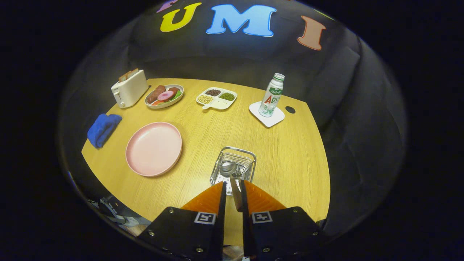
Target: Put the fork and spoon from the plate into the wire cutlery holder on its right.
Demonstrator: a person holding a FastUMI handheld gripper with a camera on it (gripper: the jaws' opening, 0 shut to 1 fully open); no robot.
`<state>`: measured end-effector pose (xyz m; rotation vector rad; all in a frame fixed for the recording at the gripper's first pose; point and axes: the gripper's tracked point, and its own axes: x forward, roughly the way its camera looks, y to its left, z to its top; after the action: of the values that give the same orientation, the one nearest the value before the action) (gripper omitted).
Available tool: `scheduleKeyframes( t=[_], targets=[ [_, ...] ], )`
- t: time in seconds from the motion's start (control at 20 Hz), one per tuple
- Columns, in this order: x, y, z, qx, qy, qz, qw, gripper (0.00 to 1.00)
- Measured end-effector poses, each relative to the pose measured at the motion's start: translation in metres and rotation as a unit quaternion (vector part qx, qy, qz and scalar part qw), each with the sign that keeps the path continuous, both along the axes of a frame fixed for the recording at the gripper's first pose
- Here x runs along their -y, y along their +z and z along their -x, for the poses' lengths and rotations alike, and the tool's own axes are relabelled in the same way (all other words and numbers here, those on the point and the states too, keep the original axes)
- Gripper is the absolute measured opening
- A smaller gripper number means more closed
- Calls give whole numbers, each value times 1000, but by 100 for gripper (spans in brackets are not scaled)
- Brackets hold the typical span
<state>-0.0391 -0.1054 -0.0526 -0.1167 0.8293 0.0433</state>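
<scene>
I see my hand-held gripper [232, 188] clenched on the spoon [232, 174] handle, its bowl over the wire cutlery holder [250, 159], the pink plate [153, 148] bare beside it

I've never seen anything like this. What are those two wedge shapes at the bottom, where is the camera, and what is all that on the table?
The camera rides on a hand-held gripper, a two-finger tool that a person carries, and looks forward along its fingers; those are the wedges. Between them a spoon is held by its handle, bowl forward, over the wire cutlery holder. Whether the fingers press the handle firmly is hard to tell. On the wooden table, left of the holder, lies a pink plate with nothing on it, and left of that a blue cloth. Farther back stand a toaster, a plate of play food, a divided dish of beans and a bottle on a white coaster.
</scene>
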Motion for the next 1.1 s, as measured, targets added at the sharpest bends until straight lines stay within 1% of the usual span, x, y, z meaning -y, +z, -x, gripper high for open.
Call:
scheduleKeyframes(
  t=[0.15, 0.25, 0.35, 0.5, 0.65, 0.75, 0.8, 0.9, 1.0, 1.1],
  targets=[
    [10, 18, 0, 35, -20, -25, 999, 22],
    [21, 39, -3, 72, -38, -44, 996, 22],
    [36, 59, -5, 113, -56, -54, 990, 22],
    [67, 85, 1, 165, -86, -54, 981, 22],
    [94, 96, 11, 196, -111, -56, 973, 21],
    [111, 104, 16, 225, -119, -52, 966, 22],
    [121, 110, 17, 246, -124, -48, 960, 21],
    [144, 124, 15, 307, -133, -29, 942, 21],
    [172, 134, 16, 365, -142, 14, 920, 21],
    [193, 137, 22, 410, -143, 61, 899, 21]
  ],
)
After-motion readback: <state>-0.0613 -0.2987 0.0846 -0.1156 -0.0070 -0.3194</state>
